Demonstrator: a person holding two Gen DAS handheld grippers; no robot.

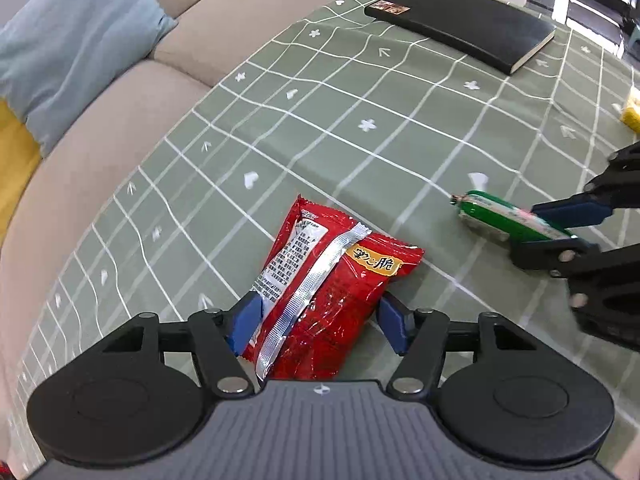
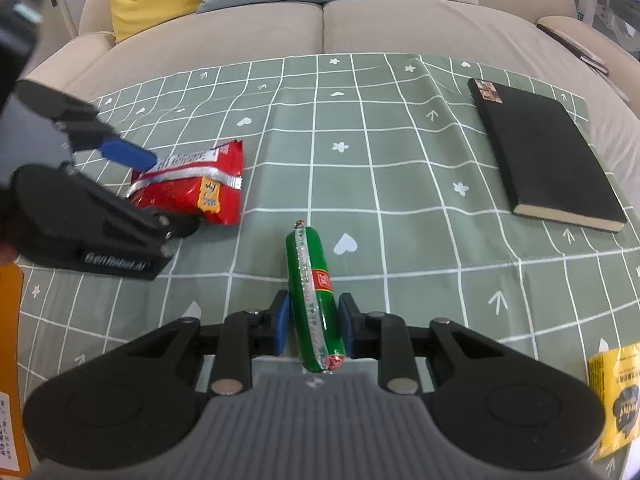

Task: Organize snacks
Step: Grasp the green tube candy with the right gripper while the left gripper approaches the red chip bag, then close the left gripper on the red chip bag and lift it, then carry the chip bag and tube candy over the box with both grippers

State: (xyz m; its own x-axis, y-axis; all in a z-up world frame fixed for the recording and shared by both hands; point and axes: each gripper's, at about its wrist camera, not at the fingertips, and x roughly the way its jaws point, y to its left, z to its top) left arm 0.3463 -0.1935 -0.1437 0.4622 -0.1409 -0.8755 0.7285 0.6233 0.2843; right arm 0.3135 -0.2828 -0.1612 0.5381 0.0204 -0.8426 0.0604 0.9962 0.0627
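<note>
A red snack packet [image 1: 320, 280] lies flat on the green checked tablecloth [image 1: 360, 120], back side up with its silver seam showing. My left gripper [image 1: 320, 320] straddles its near end, a blue pad against each long edge. A green sausage stick [image 2: 310, 272] with a red label lies to the right of it, lengthwise between the fingers of my right gripper [image 2: 314, 320], whose pads are shut on its near half. The right wrist view shows the left gripper [image 2: 172, 194] around the red packet [image 2: 188, 192]. The left wrist view shows the right gripper [image 1: 526, 228] on the sausage [image 1: 492, 212].
A black notebook [image 2: 544, 152] lies at the far right of the cloth. A yellow snack packet [image 2: 616, 396] sits at the near right edge, and an orange item [image 2: 10, 360] at the near left. A beige sofa [image 2: 320, 28] with blue and yellow cushions stands behind.
</note>
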